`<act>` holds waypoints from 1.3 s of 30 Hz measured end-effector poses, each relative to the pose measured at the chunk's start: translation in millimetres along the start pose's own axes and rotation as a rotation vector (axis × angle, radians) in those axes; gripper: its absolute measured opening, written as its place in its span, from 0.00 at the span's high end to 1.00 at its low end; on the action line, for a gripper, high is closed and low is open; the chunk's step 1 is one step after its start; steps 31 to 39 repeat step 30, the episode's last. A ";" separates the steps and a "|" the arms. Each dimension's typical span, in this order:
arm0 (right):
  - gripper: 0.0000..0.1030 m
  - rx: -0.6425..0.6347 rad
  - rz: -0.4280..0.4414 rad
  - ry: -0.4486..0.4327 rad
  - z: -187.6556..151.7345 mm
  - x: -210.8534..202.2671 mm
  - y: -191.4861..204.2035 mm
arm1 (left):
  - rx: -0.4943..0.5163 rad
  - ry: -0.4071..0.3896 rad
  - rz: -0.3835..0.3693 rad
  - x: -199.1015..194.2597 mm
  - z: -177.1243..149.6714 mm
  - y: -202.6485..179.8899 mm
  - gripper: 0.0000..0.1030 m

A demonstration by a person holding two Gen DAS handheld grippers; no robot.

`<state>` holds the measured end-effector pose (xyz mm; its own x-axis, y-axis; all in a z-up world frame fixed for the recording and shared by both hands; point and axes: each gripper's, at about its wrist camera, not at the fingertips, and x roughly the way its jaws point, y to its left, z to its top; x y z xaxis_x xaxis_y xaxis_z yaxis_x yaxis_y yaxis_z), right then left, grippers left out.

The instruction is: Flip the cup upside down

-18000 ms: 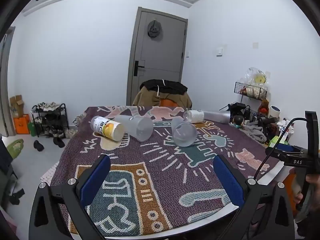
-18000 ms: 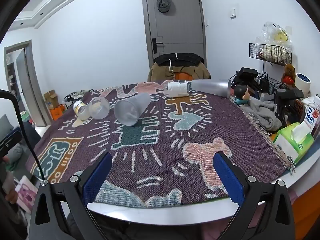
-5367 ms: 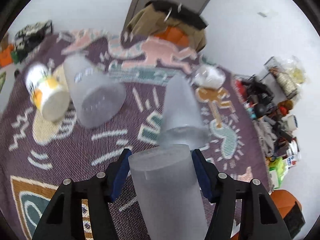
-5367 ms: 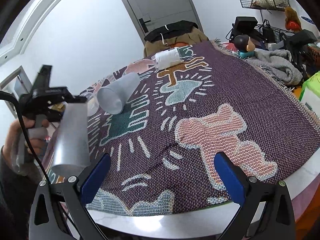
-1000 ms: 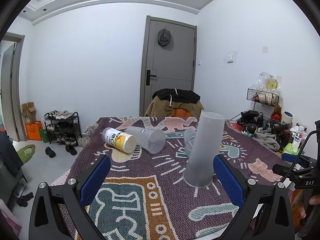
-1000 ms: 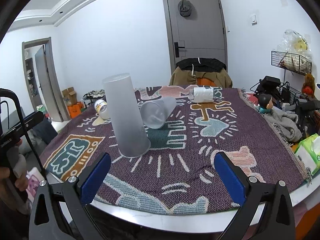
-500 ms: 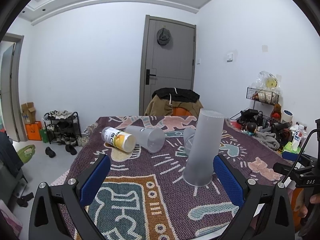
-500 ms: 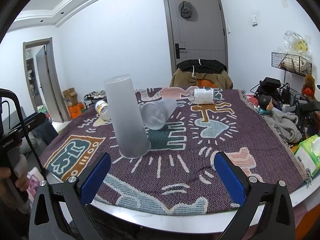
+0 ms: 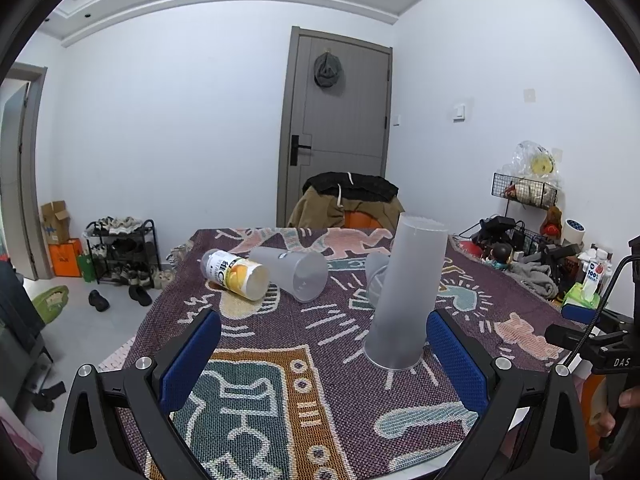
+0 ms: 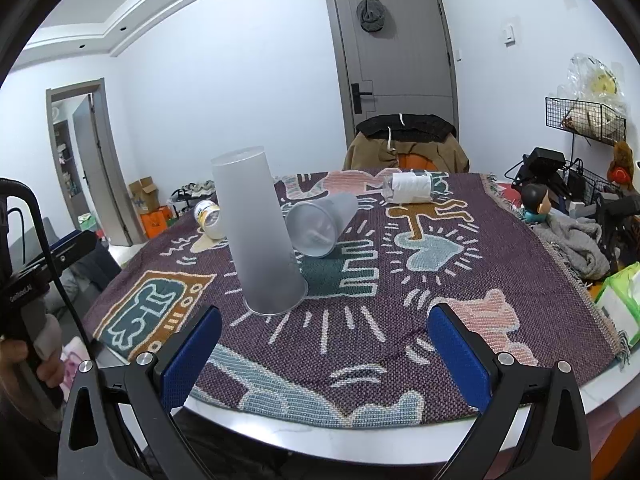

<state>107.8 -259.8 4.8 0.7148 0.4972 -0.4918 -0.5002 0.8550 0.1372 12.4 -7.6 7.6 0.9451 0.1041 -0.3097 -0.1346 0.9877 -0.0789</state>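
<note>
Inverted cup stands beyond the spread, empty left gripper.

- Bare patterned cloth in front of the inverted tall cup: open approach from the near edge.
- Just behind the tall cup, a frosted cup on its side; farther left, a toppled yellow-labelled bottle beside another fallen cup.
- Far back, a white-wrapped bottle lying flat, well apart.

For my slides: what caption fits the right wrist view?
Tall frosted cup stands upside down on patterned blanket, grippers open.
</note>
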 end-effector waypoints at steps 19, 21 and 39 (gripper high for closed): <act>0.00 -0.013 -0.003 0.008 -3.2 2.8 3.5 | -0.001 0.002 -0.003 0.7 -2.4 -0.6 0.00; 0.00 -0.013 -0.003 0.009 -3.5 3.3 3.7 | 0.000 0.003 -0.004 0.6 -2.7 -0.6 0.00; 0.00 -0.017 -0.004 0.009 -3.6 3.5 4.4 | 0.010 0.004 -0.012 -0.5 -6.0 -4.0 0.00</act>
